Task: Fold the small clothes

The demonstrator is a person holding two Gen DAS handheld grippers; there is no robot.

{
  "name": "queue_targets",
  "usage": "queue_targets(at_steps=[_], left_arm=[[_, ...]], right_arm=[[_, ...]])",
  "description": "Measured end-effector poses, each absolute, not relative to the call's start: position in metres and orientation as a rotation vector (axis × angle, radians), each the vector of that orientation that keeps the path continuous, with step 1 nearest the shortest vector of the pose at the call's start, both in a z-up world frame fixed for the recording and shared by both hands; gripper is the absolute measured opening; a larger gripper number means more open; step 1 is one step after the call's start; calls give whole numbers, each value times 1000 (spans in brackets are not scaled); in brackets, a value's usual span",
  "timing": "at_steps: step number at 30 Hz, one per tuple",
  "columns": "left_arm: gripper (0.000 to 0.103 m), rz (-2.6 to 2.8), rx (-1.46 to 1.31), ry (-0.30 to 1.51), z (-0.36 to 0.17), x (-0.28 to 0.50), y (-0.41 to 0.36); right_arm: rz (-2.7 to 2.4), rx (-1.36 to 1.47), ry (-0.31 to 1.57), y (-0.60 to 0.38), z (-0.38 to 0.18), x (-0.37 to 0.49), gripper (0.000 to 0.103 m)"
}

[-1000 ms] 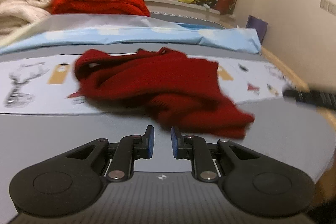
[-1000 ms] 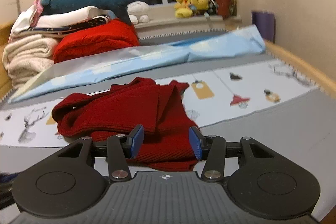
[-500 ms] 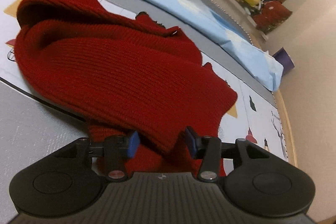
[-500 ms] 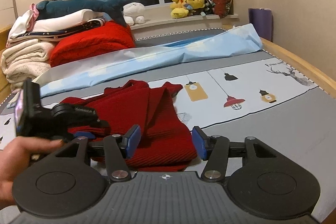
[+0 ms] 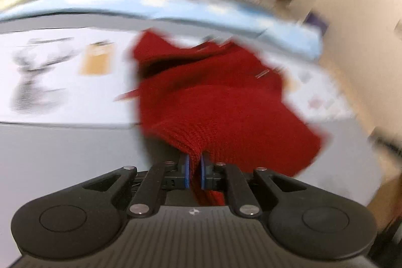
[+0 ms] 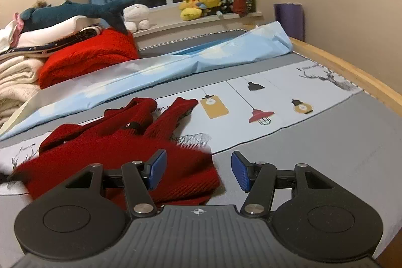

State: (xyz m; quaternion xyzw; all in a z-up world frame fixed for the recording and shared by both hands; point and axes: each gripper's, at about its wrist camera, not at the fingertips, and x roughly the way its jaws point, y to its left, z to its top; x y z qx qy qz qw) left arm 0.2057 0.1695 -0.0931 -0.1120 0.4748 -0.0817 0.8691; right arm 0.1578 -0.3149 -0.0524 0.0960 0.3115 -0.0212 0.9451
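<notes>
A small dark red knit sweater (image 5: 216,102) lies crumpled on the printed bed sheet (image 5: 62,82). My left gripper (image 5: 193,171) is shut on its near edge, with a fold of knit pinched between the blue pads; this view is motion-blurred. In the right wrist view the sweater (image 6: 120,155) spreads from the lower left to the middle. My right gripper (image 6: 198,171) is open and empty at the sweater's near right corner; its left pad is over the fabric and its right pad over bare grey sheet.
A light blue cover (image 6: 176,67) lies across the bed behind the sweater. Folded clothes (image 6: 88,54) and towels are stacked at the back left. Plush toys (image 6: 198,4) sit on the windowsill. The wooden bed rail (image 6: 351,72) runs along the right.
My left gripper has closed on the sweater's near edge and pulled back, dragging it. My right gripper has shifted toward the sweater's right corner, still open. The left hand has left the right view.
</notes>
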Motion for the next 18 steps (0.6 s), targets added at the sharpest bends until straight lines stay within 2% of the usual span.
queue_targets(at_steps=[4,6,8,10,13,15,18], left_arm=[[9,-112,-257,1118,-129,172,243],[9,-70,-330,1176,-148,163,262],[9,-53,-242,1187,-148,160,264],[15,-71,-222,1153,-142,157,271],[24,-86,-301,1196,-151,163,278],[35,-103,-278,1215,-156,171,273],[38,-122,-259,1236,-163,181,262]], right_arm=[[-58,212,643,-315,-55,158,59],[-60,228,668,-315,-59,161,59],[-50,248,716,-313,-68,169,59],[-24,248,787,-305,-81,180,59],[18,196,903,-289,-105,202,59],[44,166,981,-276,-123,216,60],[57,103,1064,-258,-146,229,61]])
